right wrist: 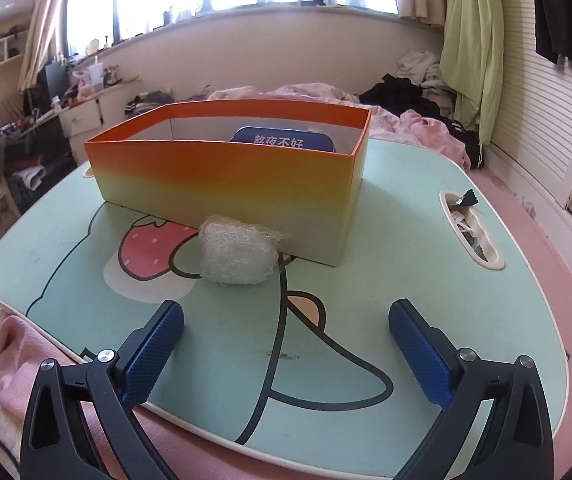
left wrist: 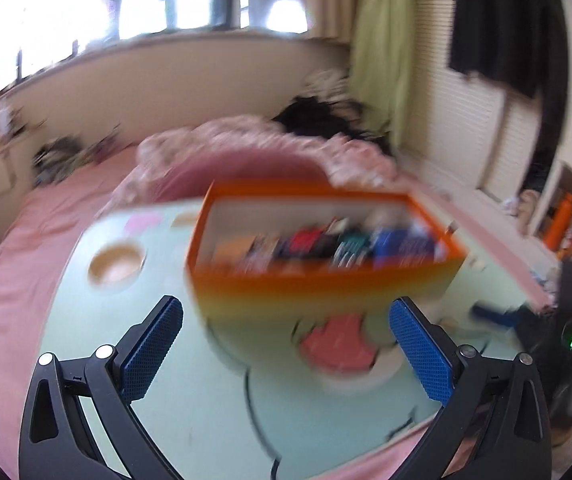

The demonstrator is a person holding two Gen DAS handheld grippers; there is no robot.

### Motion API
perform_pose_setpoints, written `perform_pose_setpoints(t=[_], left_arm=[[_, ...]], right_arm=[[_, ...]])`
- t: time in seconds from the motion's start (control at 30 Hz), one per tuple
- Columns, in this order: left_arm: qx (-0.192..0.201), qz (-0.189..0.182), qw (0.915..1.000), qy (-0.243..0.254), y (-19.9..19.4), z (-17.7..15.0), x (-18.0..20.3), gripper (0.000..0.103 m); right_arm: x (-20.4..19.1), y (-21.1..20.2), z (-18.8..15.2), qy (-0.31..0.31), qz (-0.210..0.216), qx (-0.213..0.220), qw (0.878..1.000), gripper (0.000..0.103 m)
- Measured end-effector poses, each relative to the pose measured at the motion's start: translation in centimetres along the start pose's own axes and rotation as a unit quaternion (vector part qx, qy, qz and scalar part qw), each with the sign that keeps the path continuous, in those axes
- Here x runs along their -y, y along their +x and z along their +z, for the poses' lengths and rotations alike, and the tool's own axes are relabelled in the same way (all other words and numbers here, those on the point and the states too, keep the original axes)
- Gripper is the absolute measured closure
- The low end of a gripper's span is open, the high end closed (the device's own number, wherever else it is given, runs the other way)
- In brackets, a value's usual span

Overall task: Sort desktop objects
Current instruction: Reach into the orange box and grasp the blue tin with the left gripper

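Clear wrapped lump (right wrist: 238,250) beside orange box (right wrist: 222,176)

Black gripper (right wrist: 286,342) arms, blue ribbed fingers (right wrist: 154,354), silver screws.

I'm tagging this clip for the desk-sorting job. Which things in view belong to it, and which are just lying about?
Part of the job:
- orange box
- blue tin inside it
- clear plastic wad in front of the box
- right gripper, open and empty

Lying about:
- wrappers in the table slot
- clothes on the bed
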State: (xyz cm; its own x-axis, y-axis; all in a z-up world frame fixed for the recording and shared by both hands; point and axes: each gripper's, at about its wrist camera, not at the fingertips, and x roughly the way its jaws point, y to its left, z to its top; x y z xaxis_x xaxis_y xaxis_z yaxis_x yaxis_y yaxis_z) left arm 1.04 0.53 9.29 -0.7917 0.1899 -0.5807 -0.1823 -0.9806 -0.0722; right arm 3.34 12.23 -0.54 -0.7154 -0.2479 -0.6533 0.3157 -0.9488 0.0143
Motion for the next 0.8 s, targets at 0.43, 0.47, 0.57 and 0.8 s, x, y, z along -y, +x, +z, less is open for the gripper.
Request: perform_pose_setpoints(t=[0.43,0.47,0.57,0.8], left_arm=[[-0.106,0.047,0.9932,0.012,6.5,1.8,-1.0,0.005],[-0.099,0.053,0.9936,0.012,6.3,2.1,-1.1,0.005],[-0.068,0.054,0.9962,-0.007,4.8,3.5,-0.8,0.005],[-0.102,-0.053,0.9924,0.043,7.2,5.7,4.8,0.032]], right_arm=[[0.0,-0.1,0.0,0.0,0.001,-0.001,1.0,0.0],[0.0,0.0,0.1,0.0,0.001,-0.002,1.0,0.0],[-0.3,0.1,0.1,0.0,0.0,-0.002,1.0,0.0],[-0.2,0.1,0.1,0.0,-0.001,-0.002,1.0,0.0]])
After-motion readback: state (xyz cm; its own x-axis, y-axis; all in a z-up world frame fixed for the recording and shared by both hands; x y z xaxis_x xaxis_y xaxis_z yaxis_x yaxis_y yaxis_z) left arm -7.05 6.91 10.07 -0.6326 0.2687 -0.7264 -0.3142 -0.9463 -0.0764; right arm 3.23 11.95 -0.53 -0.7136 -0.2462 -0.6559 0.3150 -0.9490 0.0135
